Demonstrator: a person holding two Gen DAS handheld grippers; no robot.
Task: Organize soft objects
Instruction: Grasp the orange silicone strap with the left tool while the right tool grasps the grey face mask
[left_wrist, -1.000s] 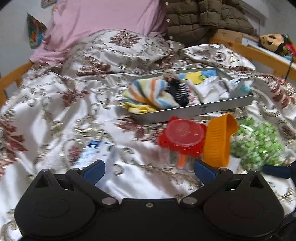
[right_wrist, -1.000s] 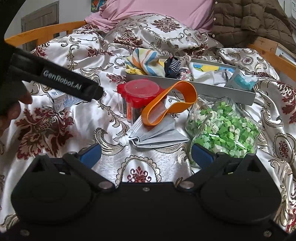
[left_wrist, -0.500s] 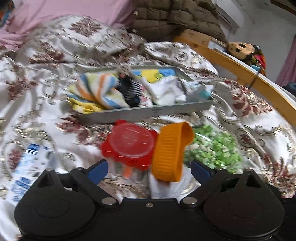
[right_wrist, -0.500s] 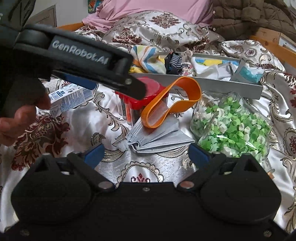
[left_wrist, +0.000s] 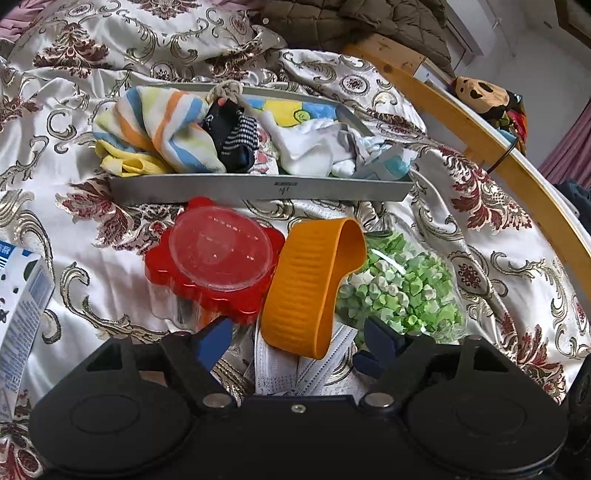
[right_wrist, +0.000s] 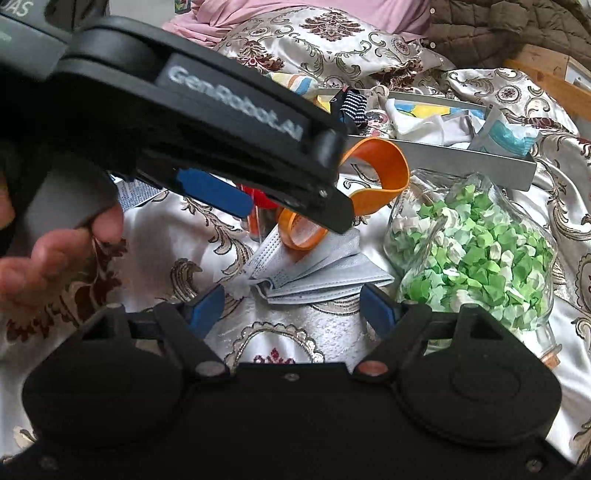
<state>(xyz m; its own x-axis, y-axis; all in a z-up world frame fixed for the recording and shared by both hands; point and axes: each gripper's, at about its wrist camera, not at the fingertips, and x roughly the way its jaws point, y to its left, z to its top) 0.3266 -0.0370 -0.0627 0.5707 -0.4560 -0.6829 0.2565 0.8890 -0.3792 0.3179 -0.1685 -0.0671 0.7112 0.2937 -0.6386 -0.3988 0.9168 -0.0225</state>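
Observation:
An orange silicone loop (left_wrist: 310, 280) leans on a stack of face masks (left_wrist: 280, 369) on the patterned bedspread. My left gripper (left_wrist: 297, 341) hovers at the loop's near end. Its jaws are closing, with the loop and masks between the pads but untouched. From the right wrist, the left gripper (right_wrist: 288, 206) reaches in over the loop (right_wrist: 384, 162). My right gripper (right_wrist: 290, 306) sits just before the grey masks (right_wrist: 314, 266), jaws closing with nothing pressed. A grey tray (left_wrist: 258, 188) behind holds a striped cloth (left_wrist: 162, 125), dark socks (left_wrist: 232, 136) and white cloths (left_wrist: 306, 147).
A red-lidded clear container (left_wrist: 214, 254) stands left of the loop. A glass jar of green paper stars (right_wrist: 472, 251) lies on its side at the right. A milk carton (left_wrist: 18, 306) lies far left. A wooden bed rail (left_wrist: 480, 133) runs along the right. A hand (right_wrist: 55, 251) holds the left gripper.
The left gripper swung right and down until the orange loop and masks sat between its fingers. In the right view it now covers the red container. Both pairs of jaws have narrowed.

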